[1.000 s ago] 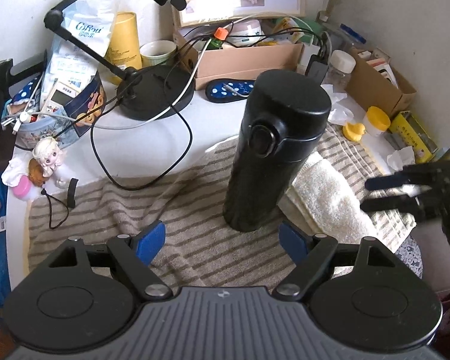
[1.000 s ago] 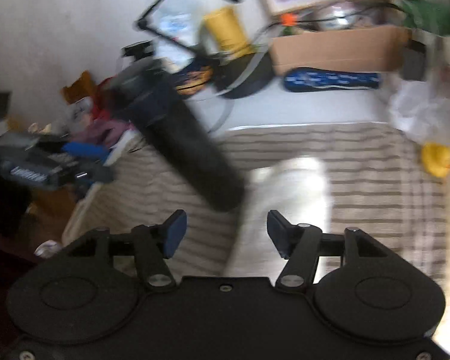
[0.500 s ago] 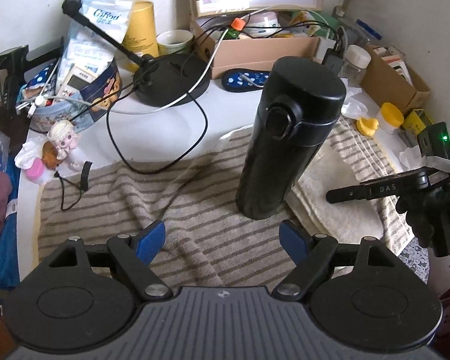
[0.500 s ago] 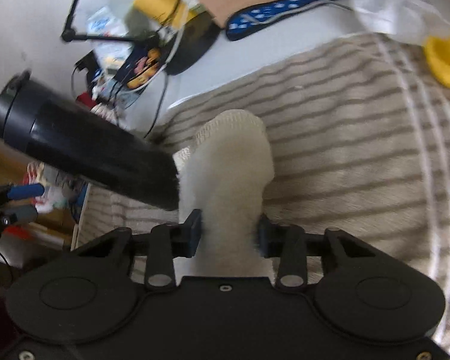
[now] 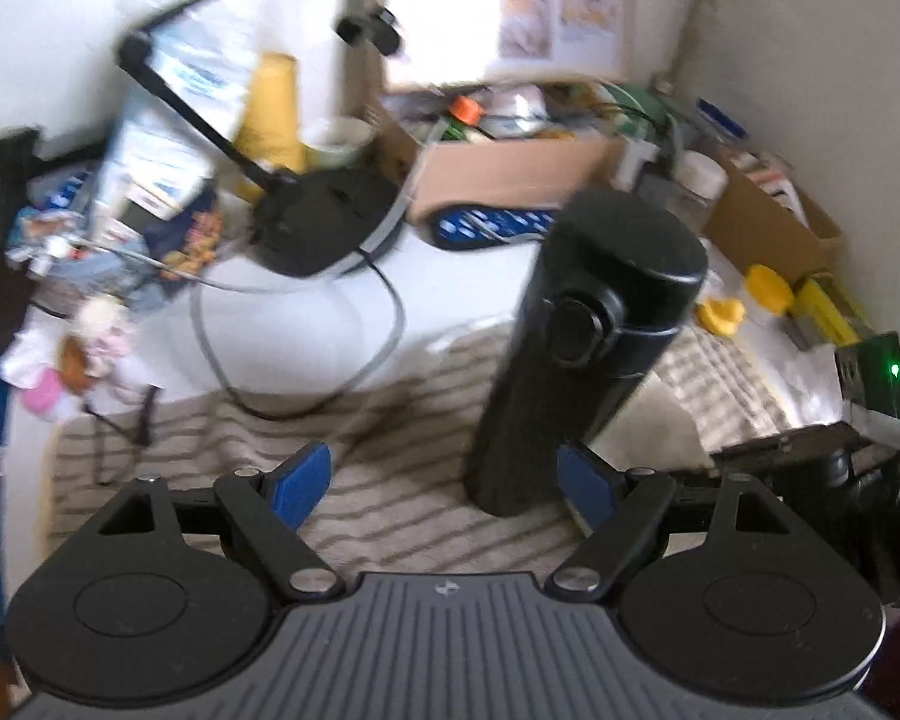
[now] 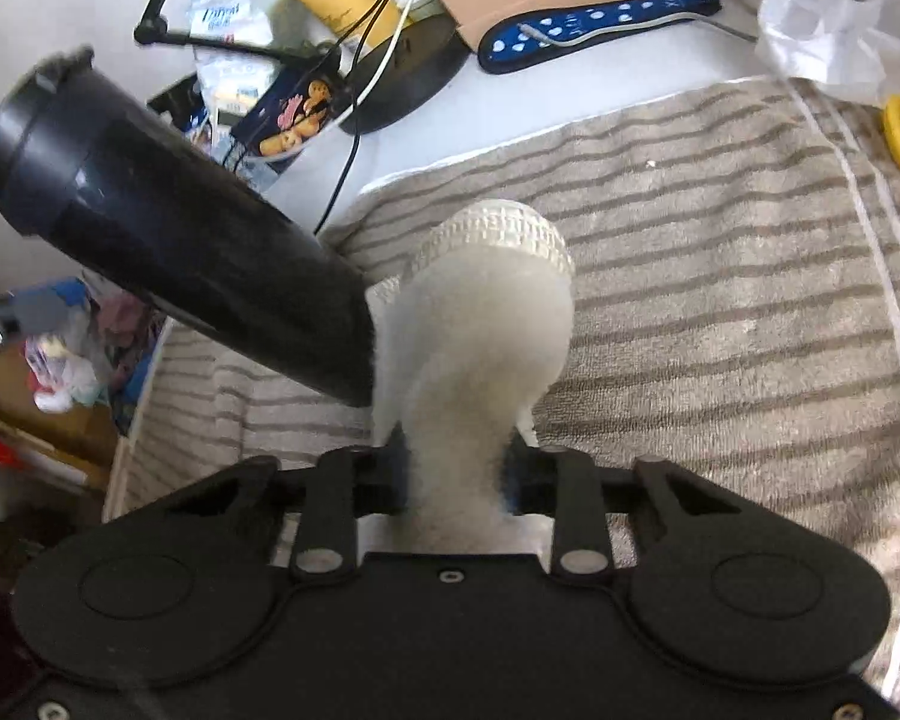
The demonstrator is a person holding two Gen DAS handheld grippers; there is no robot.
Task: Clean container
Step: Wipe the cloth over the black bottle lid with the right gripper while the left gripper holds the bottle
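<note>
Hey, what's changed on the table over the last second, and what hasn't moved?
The right gripper came down onto the folded white cloth and clamped it between its jaws. The tall black flask stayed upright on the striped towel; the left gripper stayed open, holding nothing.

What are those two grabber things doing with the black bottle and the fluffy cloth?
A person is getting ready to wipe the black bottle, which stands upright on a striped towel with its lid on. The right gripper has pinched a folded white cloth lying beside the bottle's base. The left gripper is open, close to the bottle but not holding it. No wiping has started.
</note>
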